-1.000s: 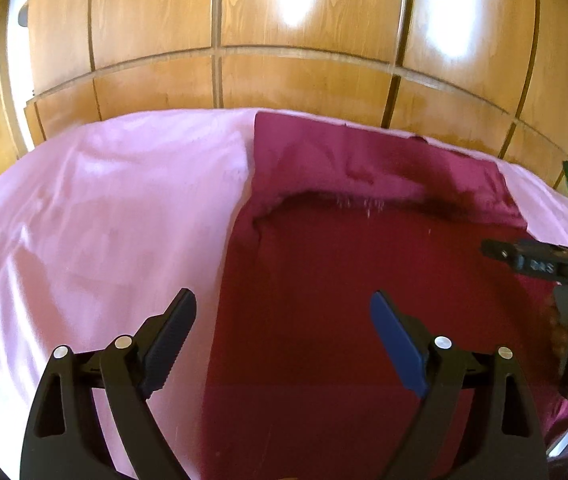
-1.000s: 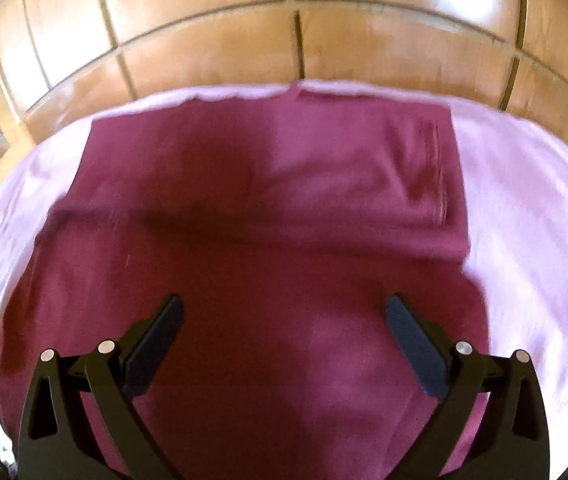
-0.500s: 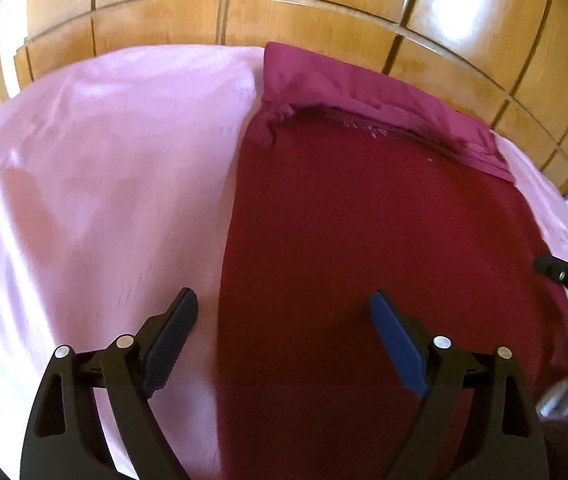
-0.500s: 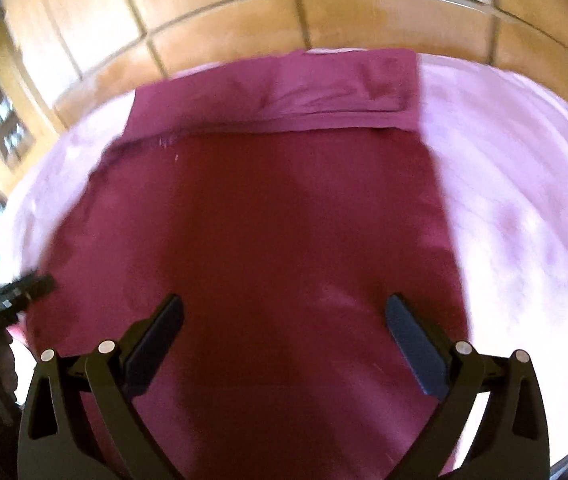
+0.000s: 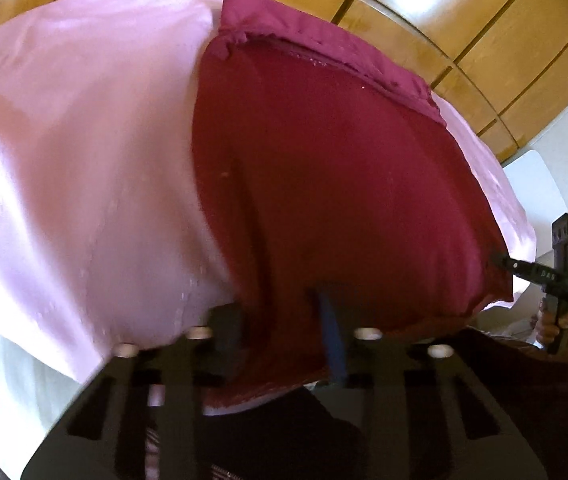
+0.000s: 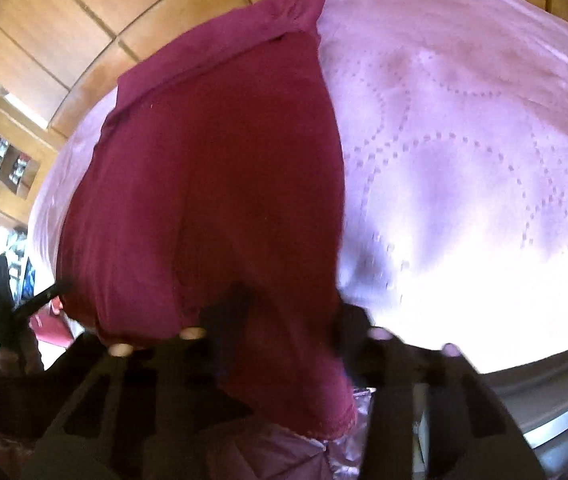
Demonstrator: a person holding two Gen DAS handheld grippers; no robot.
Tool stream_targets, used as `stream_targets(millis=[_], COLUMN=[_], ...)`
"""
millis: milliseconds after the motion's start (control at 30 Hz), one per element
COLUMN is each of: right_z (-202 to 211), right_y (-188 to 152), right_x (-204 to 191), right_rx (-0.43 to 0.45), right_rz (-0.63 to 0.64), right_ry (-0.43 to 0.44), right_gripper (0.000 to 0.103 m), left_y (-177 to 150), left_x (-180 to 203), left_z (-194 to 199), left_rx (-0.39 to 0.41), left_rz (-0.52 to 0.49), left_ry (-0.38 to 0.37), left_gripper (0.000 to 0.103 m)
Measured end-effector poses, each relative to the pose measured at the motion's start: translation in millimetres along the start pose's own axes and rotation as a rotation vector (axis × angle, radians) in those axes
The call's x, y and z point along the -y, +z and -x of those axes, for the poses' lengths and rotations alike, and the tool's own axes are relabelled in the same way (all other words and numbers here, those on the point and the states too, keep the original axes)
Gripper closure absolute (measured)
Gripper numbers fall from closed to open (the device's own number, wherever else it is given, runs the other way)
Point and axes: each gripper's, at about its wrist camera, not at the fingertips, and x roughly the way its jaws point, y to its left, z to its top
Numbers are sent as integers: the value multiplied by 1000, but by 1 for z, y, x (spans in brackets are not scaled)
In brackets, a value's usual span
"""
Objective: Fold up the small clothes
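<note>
Garment on the bed, wardrobe behind

The garment (image 5: 323, 184) lies on the bed (image 5: 84, 152), filling the frame's centre; wardrobe doors (image 5: 503, 40) run across the top behind it.

You had one maroon garment (image 5: 323, 184) spread out there, on one pink bedsheet (image 5: 84, 152). Two grippers were in play: your left gripper (image 5: 284, 336) and your right gripper (image 6: 284, 320). One hand (image 5: 563, 326) showed, and behind it all one wooden wardrobe wall (image 5: 483, 32).
</note>
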Motion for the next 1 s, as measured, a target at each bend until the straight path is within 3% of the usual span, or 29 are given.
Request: stream_targets(millis=[33, 167, 233, 367, 567, 633, 700, 733, 767, 800, 867, 1000], right_z=[0, 10, 19, 30, 16, 4, -2, -4, -3, 1, 7, 10], right_y=[1, 12, 24, 61, 133, 160, 181, 186, 191, 193, 191, 167], right_x=[0, -13, -20, -23, -21, -18, -12, -9, -6, -2, 4, 17], right_rx=[-10, 1, 45, 139, 218, 224, 224, 226, 235, 262, 285, 276], right_rz=[5, 38, 30, -9, -52, -78, -92, -104, -126, -153, -158, -137], right_ry=[4, 84, 147, 244, 259, 246, 238, 239, 252, 256, 269, 211], right_gripper=[95, 96, 96, 96, 96, 95, 78, 38, 17, 17, 13, 9], left_y=[3, 16, 31, 74, 149, 178, 201, 210, 212, 214, 211, 190], left_x=[0, 4, 5, 7, 5, -2, -13, -19, -24, -33, -44, -59], left_z=[3, 25, 36, 41, 25, 9, -7, -10, -9, -4, 4, -4], left_rx=[4, 67, 109, 180, 240, 242, 225, 232, 254, 313, 349, 295], left_rz=[2, 6, 19, 43, 101, 164, 232, 272, 305, 346, 351, 306], left_ry=[-18, -153, -233, -321, -321, -276, -246, -221, -202, -178, -140, -104], left_gripper=[89, 90, 90, 90, 90, 90, 75, 51, 29, 25, 25, 25])
